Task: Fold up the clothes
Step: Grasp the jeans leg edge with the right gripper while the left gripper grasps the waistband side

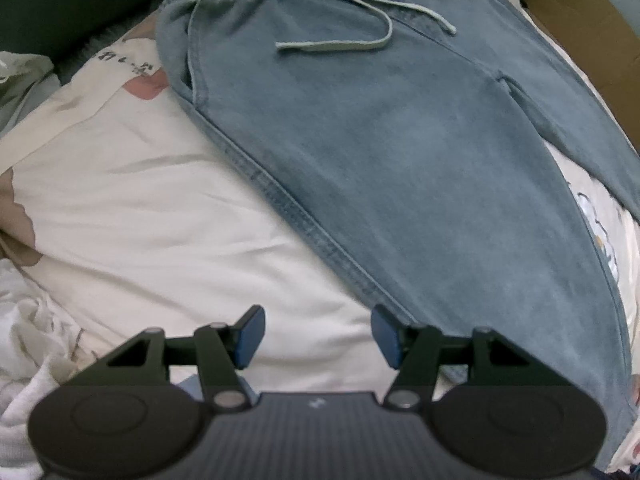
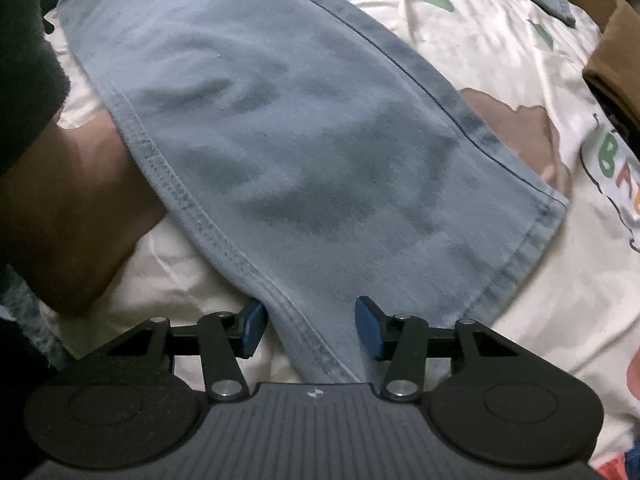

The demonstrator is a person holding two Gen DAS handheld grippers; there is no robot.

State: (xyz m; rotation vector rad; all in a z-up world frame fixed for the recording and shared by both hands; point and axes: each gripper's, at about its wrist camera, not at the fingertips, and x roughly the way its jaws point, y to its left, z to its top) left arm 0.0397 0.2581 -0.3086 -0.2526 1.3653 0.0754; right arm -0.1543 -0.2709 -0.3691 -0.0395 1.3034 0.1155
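Light blue jeans (image 1: 400,152) lie spread flat on a cream printed bedsheet (image 1: 140,200), the waistband and its pale drawstring (image 1: 348,40) at the far end in the left wrist view. The left gripper (image 1: 318,338) hangs released over the sheet, just beside the stitched side seam, holding nothing. The right gripper (image 2: 310,326) stands with its jaws apart astride the seamed edge of a trouser leg (image 2: 300,140), the left pad touching the cloth, not clamped.

The jeans (image 1: 400,140) are matt, faded denim with raised stitched seams; beneath them the bedsheet (image 1: 140,200) is soft, creased printed cotton; beside them, the gripper (image 2: 310,326) is matt black plastic.
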